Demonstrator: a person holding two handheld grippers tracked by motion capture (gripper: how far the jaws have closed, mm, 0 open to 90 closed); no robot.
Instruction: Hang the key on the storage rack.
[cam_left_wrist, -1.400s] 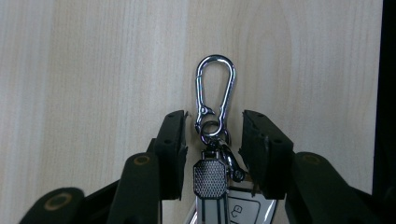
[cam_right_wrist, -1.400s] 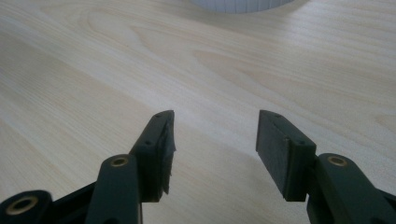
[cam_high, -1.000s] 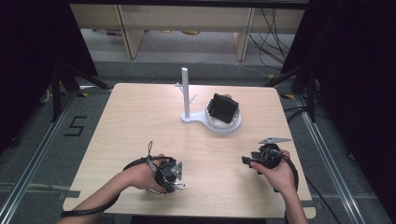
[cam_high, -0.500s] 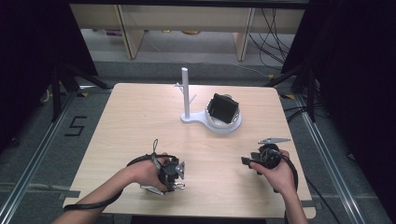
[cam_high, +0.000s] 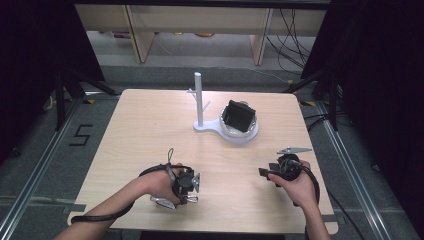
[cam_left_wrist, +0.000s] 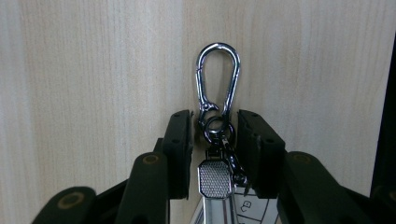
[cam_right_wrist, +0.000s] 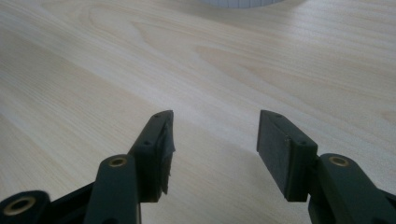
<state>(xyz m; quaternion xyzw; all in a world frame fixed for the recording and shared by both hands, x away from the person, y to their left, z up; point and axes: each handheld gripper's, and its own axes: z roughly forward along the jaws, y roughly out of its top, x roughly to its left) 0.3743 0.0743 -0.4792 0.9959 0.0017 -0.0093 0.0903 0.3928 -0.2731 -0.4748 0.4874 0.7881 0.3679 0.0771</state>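
A silver keychain (cam_left_wrist: 215, 179) lies on the light wooden table (cam_high: 150, 130): a carabiner clip (cam_left_wrist: 218, 45), a small ring and a textured metal tag. My left gripper (cam_left_wrist: 215, 116) points down at it, its jaws on either side of the ring with a thin gap on each side. They have just been closing. In the high view this gripper (cam_high: 192, 186) is near the front edge, left of centre, with the clip (cam_high: 196, 181) at its tip. My right gripper (cam_high: 263, 173) is at the front right, pointing left. Its jaws (cam_right_wrist: 215, 140) stand open with bare wood between them.
A white stand (cam_high: 199, 100) with a post and short pegs rises at the table's middle back. Its round white dish (cam_high: 250, 136) holds a tilted black box (cam_high: 239, 116). Dark floor, metal rails and cables surround the table.
The left hand has edged slightly to the right over the keychain. The right hand and the stand have stayed put.
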